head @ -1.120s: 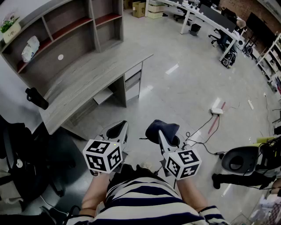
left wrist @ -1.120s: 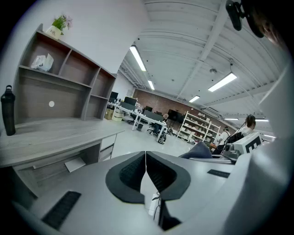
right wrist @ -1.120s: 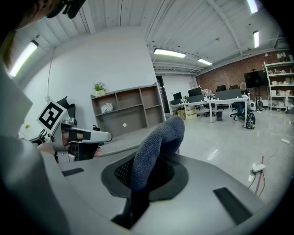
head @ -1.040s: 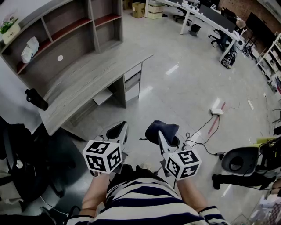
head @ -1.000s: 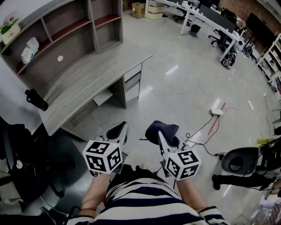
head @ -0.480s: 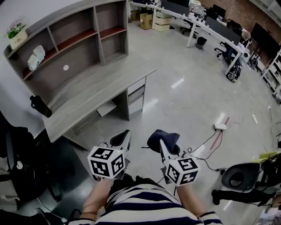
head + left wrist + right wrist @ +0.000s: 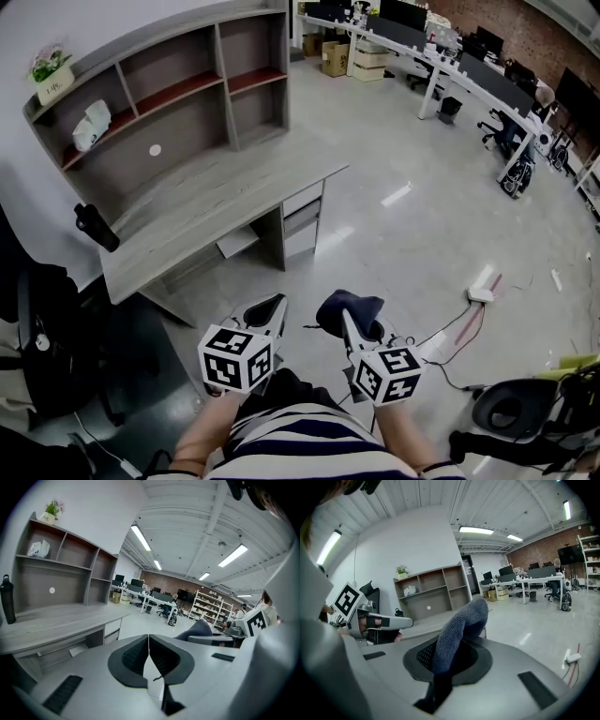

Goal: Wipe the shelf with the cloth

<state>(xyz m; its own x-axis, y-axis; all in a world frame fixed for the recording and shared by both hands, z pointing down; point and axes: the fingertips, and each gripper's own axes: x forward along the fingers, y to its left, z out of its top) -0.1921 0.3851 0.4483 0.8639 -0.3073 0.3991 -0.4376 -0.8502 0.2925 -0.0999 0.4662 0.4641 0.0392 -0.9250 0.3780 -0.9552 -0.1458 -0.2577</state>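
Seen from the head view, a person in a striped top [image 7: 300, 445] stands on the grey floor [image 7: 412, 244] of an open office, well apart from the shelf [image 7: 159, 94], which rises at the back of a wooden surface [image 7: 216, 202]. A dark bottle [image 7: 97, 228] stands upright at the surface's left end, a white bag [image 7: 92, 125] sits in an upper left compartment of the shelf, and a potted plant [image 7: 52, 75] tops it. The left hand-held gripper [image 7: 270, 305] and the right hand-held gripper [image 7: 345, 319] are held side by side low in front of the body, a blue-grey cloth [image 7: 354, 302] bunched at the tip of the right one. In the left gripper view, the left hand-held gripper [image 7: 148, 644] has its jaws pressed together with nothing between them, and the shelf [image 7: 65, 569] and bottle [image 7: 6, 599] stand off to the left. In the right gripper view, the right hand-held gripper [image 7: 450, 653] pinches the cloth [image 7: 457, 630], which stands up in a rounded fold above the jaws, with the shelf [image 7: 433, 592] against the far wall.
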